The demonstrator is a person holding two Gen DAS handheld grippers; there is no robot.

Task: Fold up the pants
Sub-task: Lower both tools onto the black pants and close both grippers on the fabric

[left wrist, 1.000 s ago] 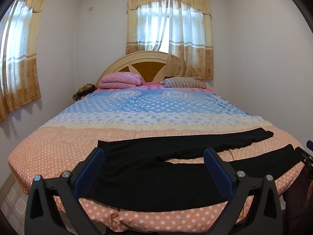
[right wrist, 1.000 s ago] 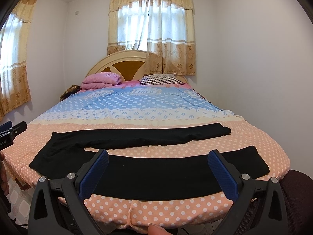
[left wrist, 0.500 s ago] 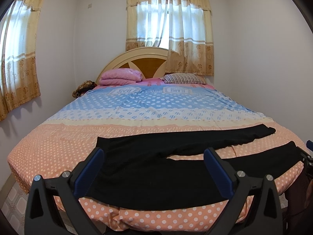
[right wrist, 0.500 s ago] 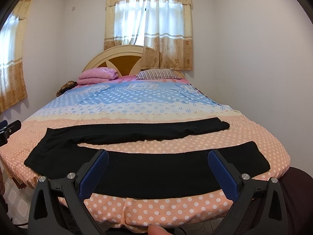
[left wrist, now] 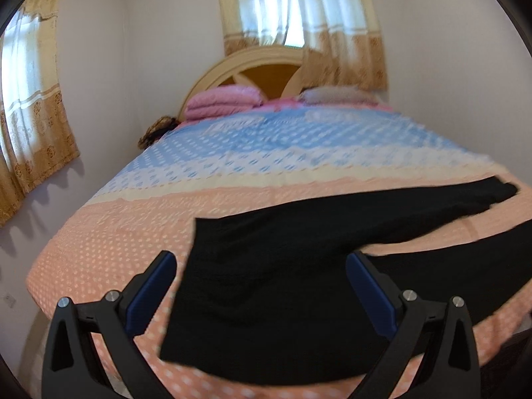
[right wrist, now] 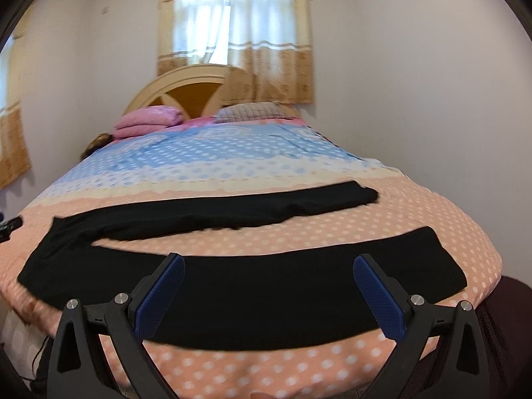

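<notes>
Black pants (left wrist: 276,286) lie flat across the foot of the bed, waist to the left, the two legs spread apart toward the right. In the right wrist view the pants (right wrist: 252,286) show whole: the near leg runs along the bed's front edge, the far leg lies behind it. My left gripper (left wrist: 261,291) is open and empty, just above the waist end. My right gripper (right wrist: 267,294) is open and empty, over the middle of the near leg.
The bed (right wrist: 332,229) has a dotted orange and blue cover. Pink pillows (left wrist: 222,101) and a striped pillow (right wrist: 256,111) lie by the headboard. White walls close in on both sides. Curtained windows (left wrist: 299,16) are behind and to the left.
Both grippers have moved forward and lower toward the bed. The left one has swung left, over the waist. The pants have not moved.
</notes>
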